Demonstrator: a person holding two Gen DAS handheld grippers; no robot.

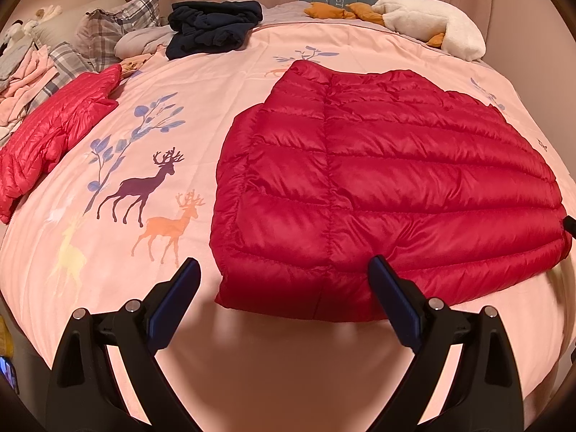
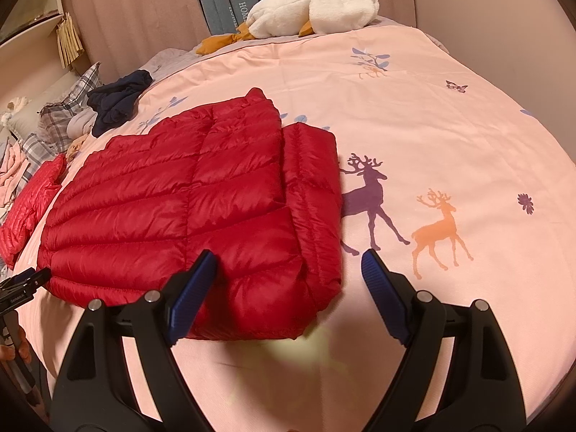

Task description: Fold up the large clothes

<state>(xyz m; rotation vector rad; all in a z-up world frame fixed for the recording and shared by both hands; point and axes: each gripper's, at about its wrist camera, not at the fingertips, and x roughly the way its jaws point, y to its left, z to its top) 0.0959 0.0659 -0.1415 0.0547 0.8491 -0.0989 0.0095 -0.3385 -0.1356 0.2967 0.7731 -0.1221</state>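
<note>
A dark red puffer jacket (image 1: 388, 187) lies flat on a pink deer-print bed (image 1: 144, 115), its sides already folded inward into a rough rectangle. The left hand-held gripper (image 1: 284, 284) hovers at 6 o'clock over the near hem, jaws apart and empty. The right hand-held gripper (image 2: 288, 277) likewise gapes at the jacket's near corner. Folding the length seems left; a second, brighter red jacket (image 1: 54, 133) waits at 9 o'clock
</note>
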